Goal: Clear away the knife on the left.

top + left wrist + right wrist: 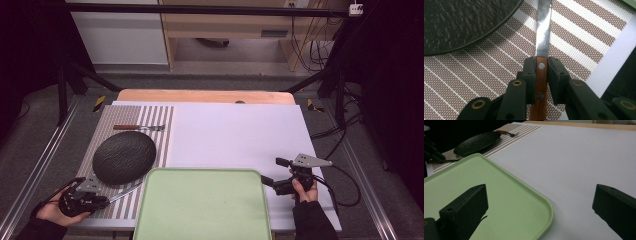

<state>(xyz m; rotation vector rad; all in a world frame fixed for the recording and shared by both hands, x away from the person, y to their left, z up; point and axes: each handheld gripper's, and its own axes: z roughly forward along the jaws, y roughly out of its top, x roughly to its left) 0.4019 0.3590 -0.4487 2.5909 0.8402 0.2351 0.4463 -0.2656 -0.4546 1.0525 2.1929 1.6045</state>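
The left gripper (541, 75) is clamped on a knife (543, 37) lying on the striped mat (486, 75), near the dark plate (124, 156). The right gripper (540, 206) is apart beside the green tray (202, 207).

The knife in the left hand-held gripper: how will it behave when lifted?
The knife likely stays rigid: steel blade, riveted wooden handle. Gripped at the handle's blade end by the left hand-held gripper, it may tip little. Flat sides suggest no rolling.
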